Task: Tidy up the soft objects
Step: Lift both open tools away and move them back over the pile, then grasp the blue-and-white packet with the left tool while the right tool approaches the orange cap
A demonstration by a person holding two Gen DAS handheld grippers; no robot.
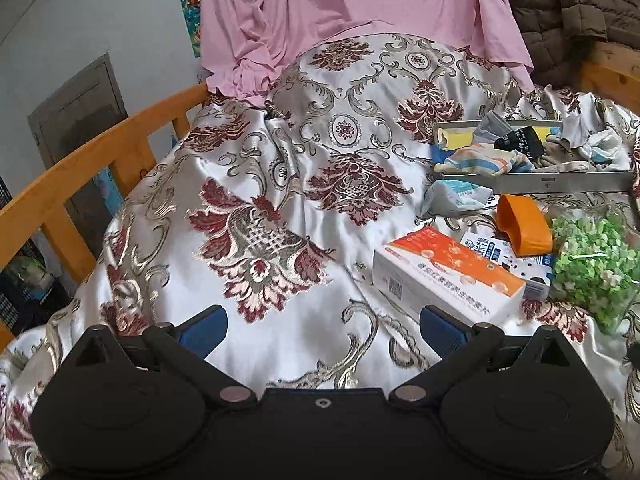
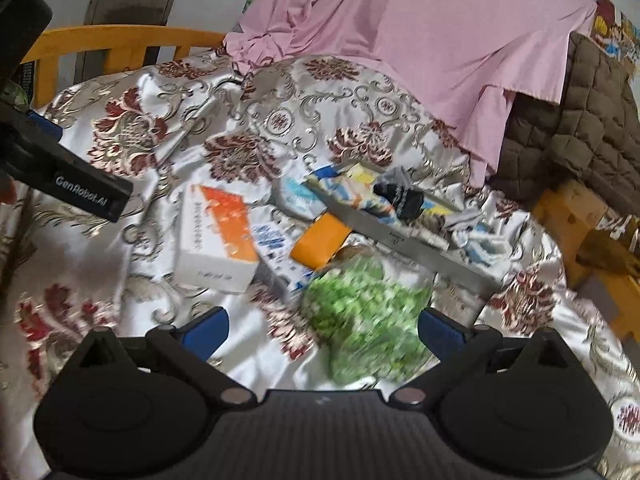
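Note:
A grey tray (image 1: 532,186) (image 2: 420,252) lies on a satin floral bedspread (image 1: 280,184) and holds several soft pieces: a striped cloth (image 1: 486,160), a black sock (image 1: 520,142) (image 2: 404,198) and pale socks (image 1: 600,148). A green leafy bundle in clear wrap (image 1: 592,260) (image 2: 368,316) lies in front of the tray. My left gripper (image 1: 322,328) is open over bare bedspread, left of the boxes. My right gripper (image 2: 322,330) is open, the green bundle just ahead between its fingers and blurred. The left gripper's body (image 2: 72,184) shows at the left of the right wrist view.
An orange-and-white box (image 1: 444,276) (image 2: 220,240), a blue-and-white carton (image 1: 504,256) (image 2: 276,256), an orange scoop-like item (image 1: 524,224) (image 2: 320,240) and a crumpled packet (image 1: 456,196) lie near the tray. Pink sheet (image 1: 360,16) and brown quilt (image 1: 580,8) hang behind. Wooden bed rail (image 1: 100,152) at left.

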